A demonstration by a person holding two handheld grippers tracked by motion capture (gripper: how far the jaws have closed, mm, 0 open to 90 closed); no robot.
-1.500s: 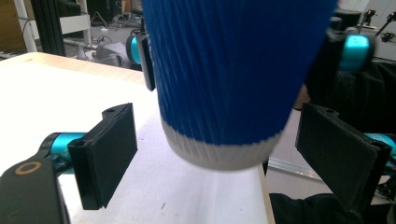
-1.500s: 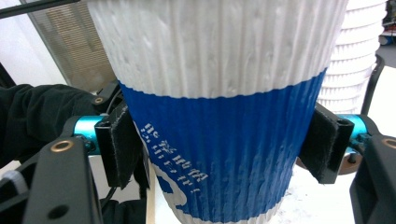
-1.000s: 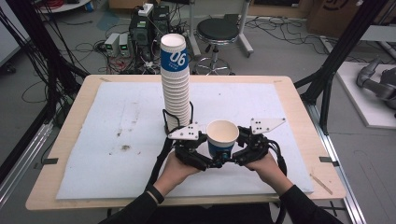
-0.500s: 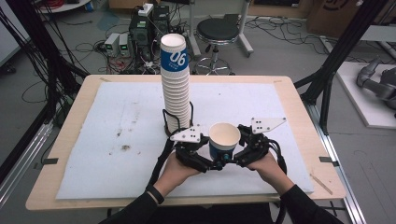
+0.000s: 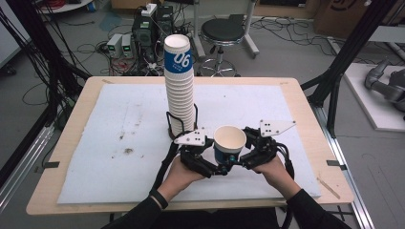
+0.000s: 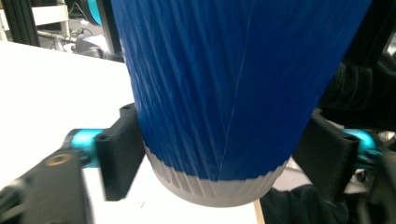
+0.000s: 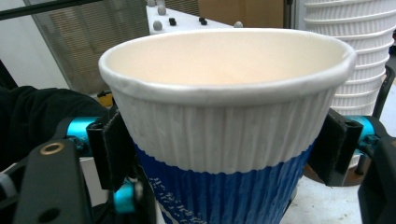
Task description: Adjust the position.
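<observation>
Left gripper point(image 5: 216, 164) just reopened, right gripper point(image 5: 237, 161) narrowed, both flanking unmoved cup point(image 5: 229, 143).

In the left gripper view the cup point(image 6: 219, 93) runs off the top edge, rim unseen, and hides the table point(image 6: 46, 84) beyond. In the right gripper view its base is cut off at 6 o'clock; the stack point(image 7: 359, 56) is cropped at 2 o'clock.

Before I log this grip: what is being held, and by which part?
A single paper cup. The left claw straddles its blue lower wall near the base; the right claw flanks it higher, where the white band meets the blue. Whether the pads press cannot be told.
</observation>
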